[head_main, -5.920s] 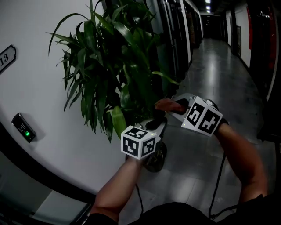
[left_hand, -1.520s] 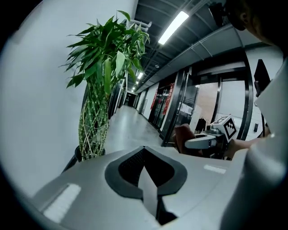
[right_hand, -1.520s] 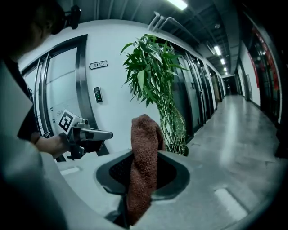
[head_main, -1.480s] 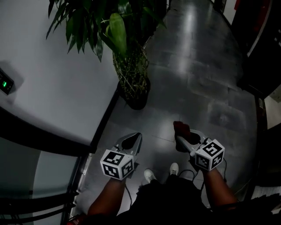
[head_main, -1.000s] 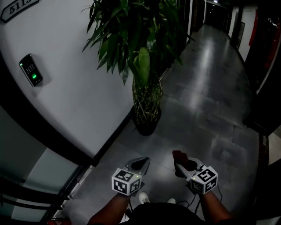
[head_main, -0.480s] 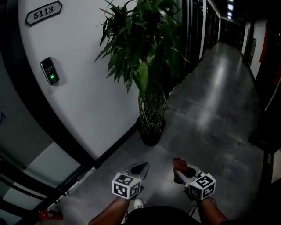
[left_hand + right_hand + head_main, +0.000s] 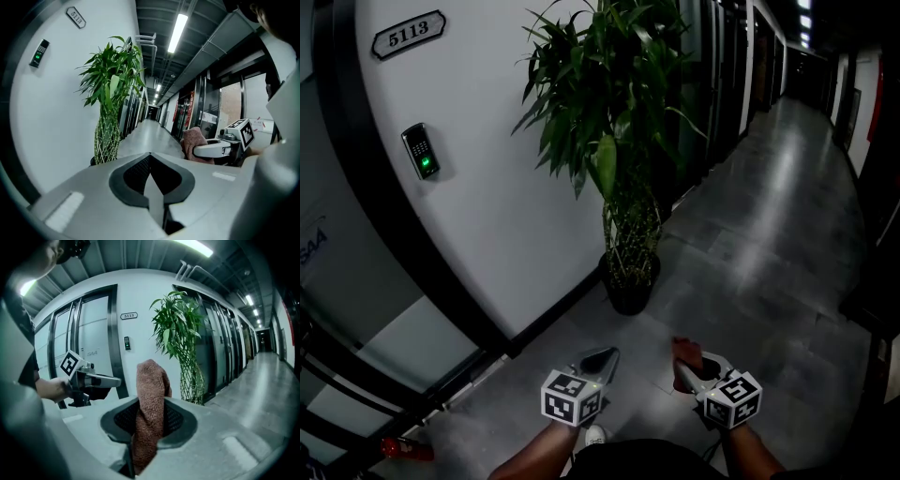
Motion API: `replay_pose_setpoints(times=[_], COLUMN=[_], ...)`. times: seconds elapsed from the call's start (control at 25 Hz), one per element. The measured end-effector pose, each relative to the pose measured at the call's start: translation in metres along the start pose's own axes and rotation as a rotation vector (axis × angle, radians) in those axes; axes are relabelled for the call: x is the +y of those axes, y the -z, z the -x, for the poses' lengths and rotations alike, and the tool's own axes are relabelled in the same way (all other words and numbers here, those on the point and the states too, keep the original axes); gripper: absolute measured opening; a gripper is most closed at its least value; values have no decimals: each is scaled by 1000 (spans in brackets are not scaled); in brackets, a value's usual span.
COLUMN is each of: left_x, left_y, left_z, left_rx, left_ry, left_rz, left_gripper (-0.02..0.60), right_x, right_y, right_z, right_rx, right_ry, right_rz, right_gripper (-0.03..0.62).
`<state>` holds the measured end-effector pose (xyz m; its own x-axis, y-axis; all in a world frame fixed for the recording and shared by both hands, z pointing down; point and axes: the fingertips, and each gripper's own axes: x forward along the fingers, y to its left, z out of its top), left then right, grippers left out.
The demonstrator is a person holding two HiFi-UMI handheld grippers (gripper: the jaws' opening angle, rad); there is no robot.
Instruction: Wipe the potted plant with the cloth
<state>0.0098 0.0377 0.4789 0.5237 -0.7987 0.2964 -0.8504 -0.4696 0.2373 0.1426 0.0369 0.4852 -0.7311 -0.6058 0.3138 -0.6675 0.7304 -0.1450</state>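
Note:
A tall green potted plant (image 7: 614, 141) with a braided stem stands in a dark pot (image 7: 629, 295) against the white wall. Both grippers are held low, well short of it. My right gripper (image 7: 686, 364) is shut on a reddish-brown cloth (image 7: 682, 351); in the right gripper view the cloth (image 7: 150, 399) sticks up from between the jaws, with the plant (image 7: 178, 329) beyond it. My left gripper (image 7: 598, 358) is shut with nothing in it; its jaws (image 7: 151, 161) meet edge to edge. The left gripper view also shows the plant (image 7: 110, 93) and the cloth (image 7: 194, 140).
The curved white wall (image 7: 487, 187) carries a door plate (image 7: 411, 35) and a keypad reader (image 7: 419, 151) with a green light. A long grey-floored corridor (image 7: 769, 216) runs off behind the plant. A red object (image 7: 403, 448) lies at the glass panel's foot.
Both grippers have dropped from the plant's leaves to waist height, away from the plant. The head view has lifted from the floor to the whole plant. The cloth stays clamped.

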Motion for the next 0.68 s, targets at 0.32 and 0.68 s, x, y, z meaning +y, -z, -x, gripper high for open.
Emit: replay_pose_setpoints(times=[0.32,0.68], left_x=[0,0], left_y=[-8,-5], left_z=[-2,2], left_rx=[-15,-5], left_ry=[-15,-19], left_rz=[-12,-15], left_gripper=[17,17], right_x=[-7,-8], right_y=[1,5], right_z=[2,4], right_rx=[-8,8], right_ry=[0,14], right_rz=[-51,-52], right_gripper=[69,67])
